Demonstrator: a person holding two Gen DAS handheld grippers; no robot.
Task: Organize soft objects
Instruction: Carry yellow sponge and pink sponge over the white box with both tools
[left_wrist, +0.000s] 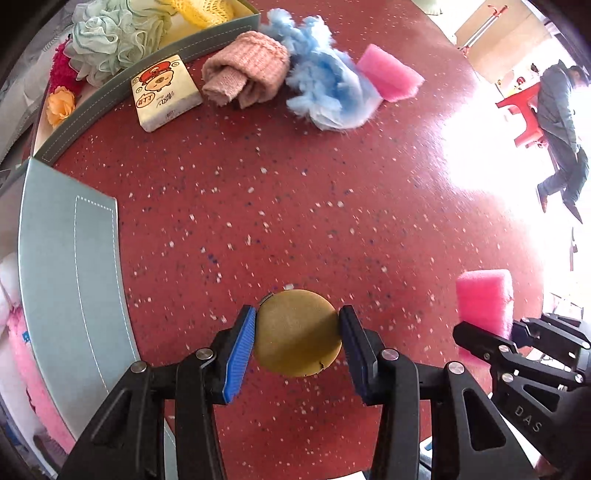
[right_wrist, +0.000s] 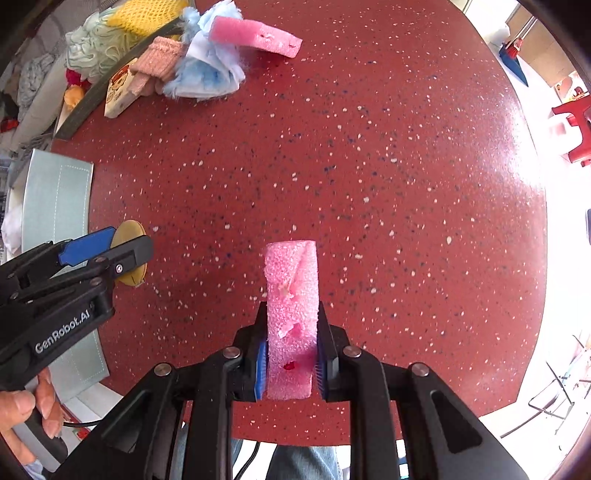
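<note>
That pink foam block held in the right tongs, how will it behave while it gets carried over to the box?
The pink foam block probably squashes easily: it looks pinched where the right tongs clamp it. It likely weighs little, since its free end stands out without sagging. Its rough, pitted surface should grip the pads well, though bits may tear off; chunks are already missing.

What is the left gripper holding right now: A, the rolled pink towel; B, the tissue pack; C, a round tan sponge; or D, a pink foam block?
C: the left gripper has its blue pads pressed on both sides of the round tan sponge, above the red table.
</note>
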